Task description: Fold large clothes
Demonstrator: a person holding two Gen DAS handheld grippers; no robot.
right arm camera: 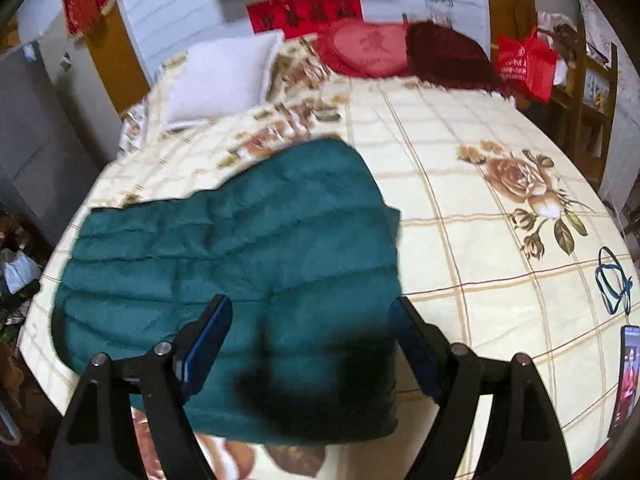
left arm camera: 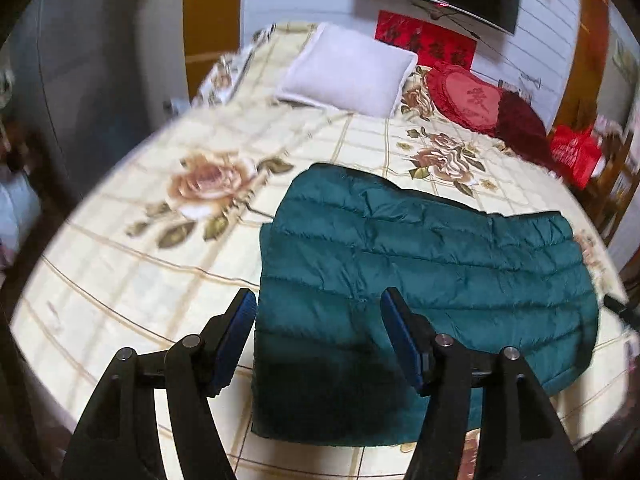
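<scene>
A teal quilted down jacket point(left arm camera: 420, 272) lies folded flat on the flowered bedspread point(left arm camera: 140, 280); the right wrist view shows the same jacket point(right arm camera: 240, 256) nearer the bed's left side. My left gripper point(left arm camera: 318, 300) hangs above the jacket's near left part, its blue-padded jaws wide apart and empty. Above the jacket's near right corner, my right gripper point(right arm camera: 312, 308) is open as well, with only cloth far below showing between its pads. Neither gripper touches the jacket. Dark shadows fall on the cloth beneath both.
A white pillow point(left arm camera: 348, 70), a red heart cushion point(left arm camera: 468, 98) and a dark red cushion point(left arm camera: 520, 120) lie at the bed's head. A phone point(right arm camera: 628, 372) and a teal cord point(right arm camera: 612, 280) rest by the right edge. A red bag point(right arm camera: 526, 62) hangs on wooden shelving.
</scene>
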